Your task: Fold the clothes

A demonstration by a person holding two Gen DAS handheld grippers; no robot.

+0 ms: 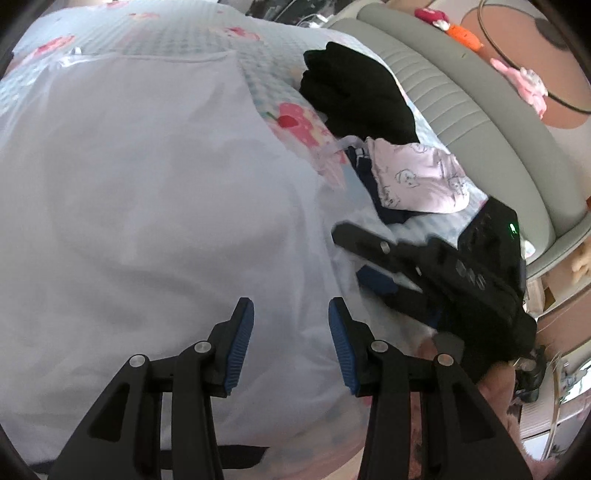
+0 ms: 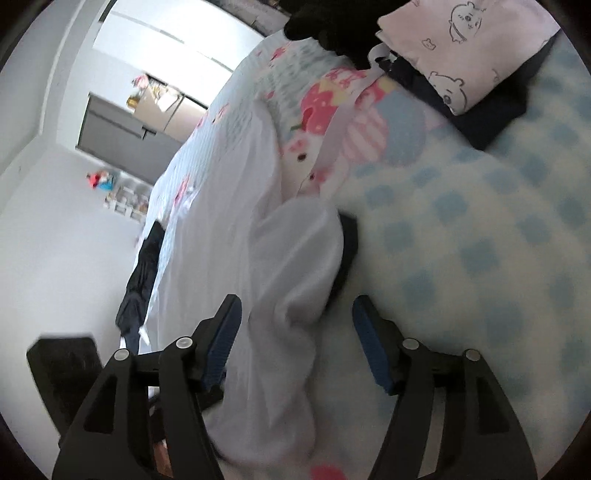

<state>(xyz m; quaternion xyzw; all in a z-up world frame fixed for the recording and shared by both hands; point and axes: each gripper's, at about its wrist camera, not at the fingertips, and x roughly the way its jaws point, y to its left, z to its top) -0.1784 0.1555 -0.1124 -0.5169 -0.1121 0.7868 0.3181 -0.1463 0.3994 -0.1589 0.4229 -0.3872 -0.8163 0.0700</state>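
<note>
White garment (image 1: pixel 147 206) lies spread over the bed (image 1: pixel 173 33) — a big flat panel across the checked cover, with its right edge bunched into a thick roll (image 2: pixel 295 280).

Left gripper (image 1: pixel 291 343) hovers over the garment near that right edge, jaws spread, nothing between the blue pads; cloth only shows behind the gap. Right gripper (image 2: pixel 295 343) sits low at the bunched edge, jaws spread too — the roll runs up through the gap, but the pads don't look pressed on it. I read this as the approach to a grab, not a hold.

To do it well:
- Close the right gripper on the top layer of the roll only, not the cover beneath.
- Set the left one on the same edge, well apart from the right, so the fold line stays straight.
- Lift together, carry across the panel, lay flat — no dragging, or the panel wrinkles.

Keep clear of the folded stack on the right: pink printed piece (image 1: pixel 417 177) on a navy one (image 2: pixel 491 114), black garment (image 1: pixel 354 96) behind.
</note>
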